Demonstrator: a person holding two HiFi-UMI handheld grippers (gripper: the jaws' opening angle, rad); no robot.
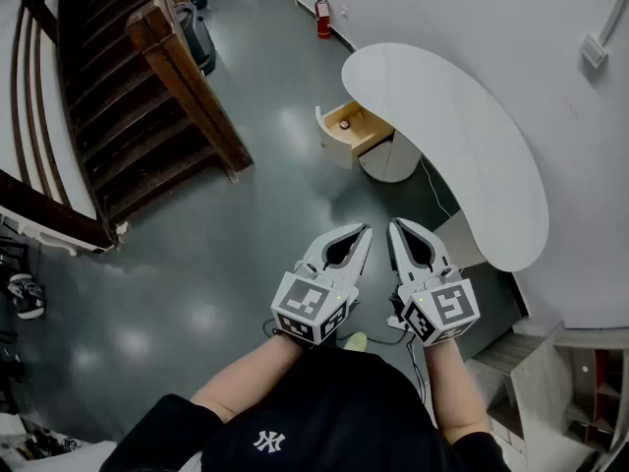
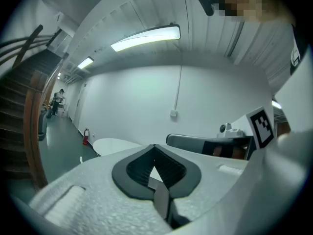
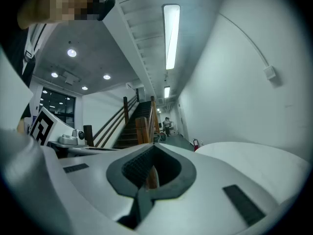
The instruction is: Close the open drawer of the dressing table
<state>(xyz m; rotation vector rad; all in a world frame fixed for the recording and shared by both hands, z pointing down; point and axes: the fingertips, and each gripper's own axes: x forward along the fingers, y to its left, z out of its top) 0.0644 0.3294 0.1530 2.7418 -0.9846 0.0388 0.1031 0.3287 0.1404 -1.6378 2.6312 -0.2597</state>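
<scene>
- Head view: a wooden staircase [image 1: 128, 96] rises at far left, well away from the task.
- Drawer [image 1: 356, 131] stands pulled out, not yet closed.
- Left gripper [image 1: 364, 231]: jaws together, empty, well short of the drawer.
- Right gripper [image 1: 395, 226]: jaws together, empty, just beside the left one.
- Desk [image 1: 462, 136] at right; approach and push both appear to remain.

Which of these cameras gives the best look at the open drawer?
The head view: the drawer shows from above, pulled out from under the white tabletop, its inside visible. The left and right gripper views catch only the tabletop; neither clearly shows the drawer.
</scene>
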